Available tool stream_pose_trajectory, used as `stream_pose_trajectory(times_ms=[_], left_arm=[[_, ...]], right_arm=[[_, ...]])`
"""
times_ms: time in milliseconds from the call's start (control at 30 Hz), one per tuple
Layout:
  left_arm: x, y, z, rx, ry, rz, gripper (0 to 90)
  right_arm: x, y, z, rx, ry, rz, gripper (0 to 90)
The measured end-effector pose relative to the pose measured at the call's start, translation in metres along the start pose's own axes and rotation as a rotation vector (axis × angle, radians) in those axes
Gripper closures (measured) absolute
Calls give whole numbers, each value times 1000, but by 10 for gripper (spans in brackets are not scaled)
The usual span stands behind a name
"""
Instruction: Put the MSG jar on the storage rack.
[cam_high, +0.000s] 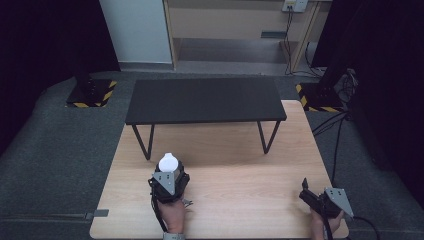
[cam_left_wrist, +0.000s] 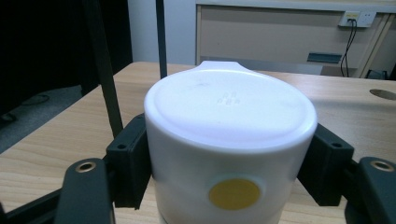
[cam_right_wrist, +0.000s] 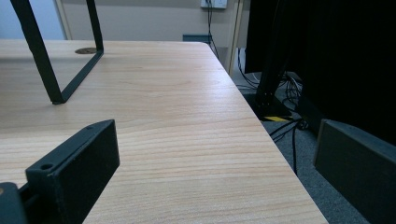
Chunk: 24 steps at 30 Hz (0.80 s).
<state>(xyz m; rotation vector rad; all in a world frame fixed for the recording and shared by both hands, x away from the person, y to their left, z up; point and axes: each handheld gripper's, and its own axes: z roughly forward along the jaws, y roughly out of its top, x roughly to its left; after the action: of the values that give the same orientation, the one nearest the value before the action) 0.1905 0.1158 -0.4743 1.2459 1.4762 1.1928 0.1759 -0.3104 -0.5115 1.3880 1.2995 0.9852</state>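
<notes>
Left gripper: jaws clamped on a white cup, 1 pad on each side, near the left-centre of the wooden table, just in front of the black bench. The cup sits upside down, base up, a yellow dot on its wall. Right gripper: near the table's right edge, jaws wide apart, nothing between them.
</notes>
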Motion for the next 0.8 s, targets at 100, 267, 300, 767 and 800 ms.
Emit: stream_pose_trajectory(times_ms=[100, 267, 300, 767, 800], left_arm=[[-1, 0, 0, -2, 1, 5, 295], [3, 4, -1, 13, -8, 3, 297], [3, 6, -2, 16, -9, -2, 297], [21, 92, -27, -95, -94, -26, 297], [22, 100, -28, -111, -100, -25, 297]], right_arm=[[0, 0, 0, 0, 1, -1, 5], [0, 0, 0, -1, 1, 0, 5], [0, 0, 0, 0, 1, -1, 5], [1, 1, 0, 6, 1, -4, 5], [1, 1, 0, 6, 1, -5, 6]])
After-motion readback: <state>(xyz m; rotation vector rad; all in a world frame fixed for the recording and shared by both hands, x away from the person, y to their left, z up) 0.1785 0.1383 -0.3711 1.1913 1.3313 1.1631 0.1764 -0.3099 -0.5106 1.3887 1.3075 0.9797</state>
